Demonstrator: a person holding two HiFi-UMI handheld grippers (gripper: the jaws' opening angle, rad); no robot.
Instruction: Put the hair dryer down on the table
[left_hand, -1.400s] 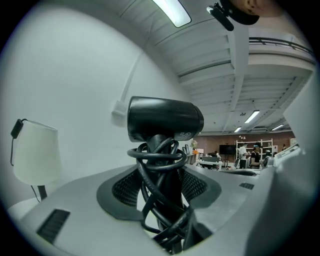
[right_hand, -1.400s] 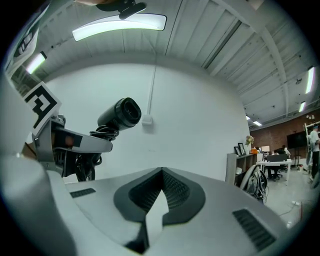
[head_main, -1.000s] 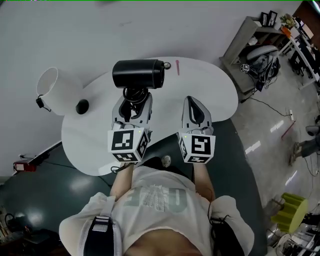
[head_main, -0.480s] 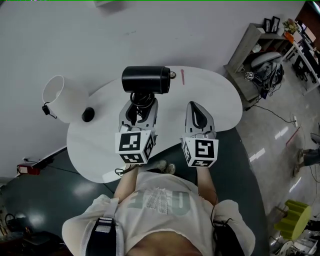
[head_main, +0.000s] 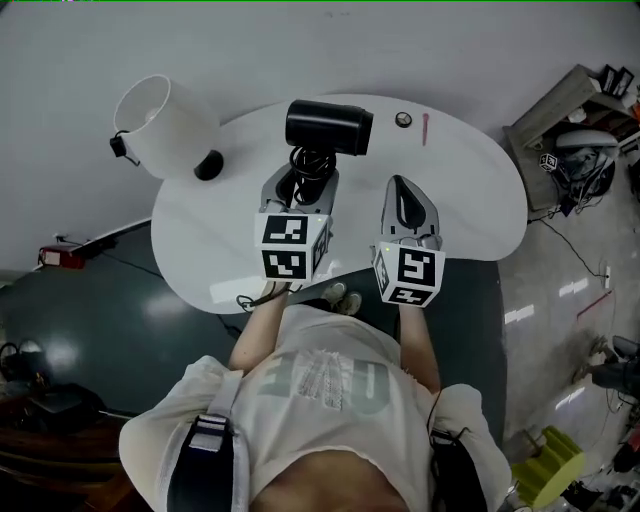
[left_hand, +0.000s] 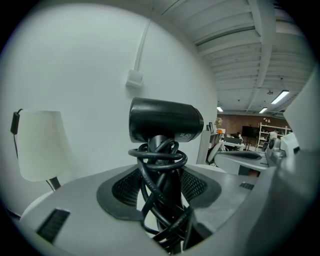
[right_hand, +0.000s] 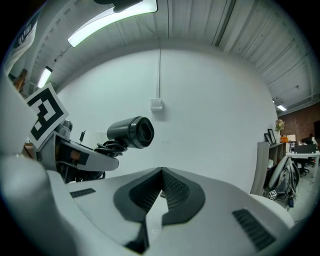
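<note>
A black hair dryer (head_main: 328, 127) with its cord wound round the handle hangs over the far part of the white table (head_main: 480, 205). My left gripper (head_main: 303, 182) is shut on the handle and cord, barrel lying crosswise above the jaws. In the left gripper view the dryer (left_hand: 165, 120) stands upright with its handle between the left gripper's (left_hand: 161, 175) pads. My right gripper (head_main: 405, 192) hovers to the right of it, shut and empty. In the right gripper view the right gripper's (right_hand: 161, 174) tips meet, and the dryer (right_hand: 131, 132) shows up to the left.
A white lamp shade (head_main: 160, 120) with a black base (head_main: 208, 165) stands at the table's far left. A small round object (head_main: 403, 120) and a red pen (head_main: 425, 128) lie near the far edge, right of the dryer. A white wall runs behind the table.
Both grippers have moved together over the table, the dryer still held. The dryer now sits further left of the small round object and the red pen. The view has shifted too.
</note>
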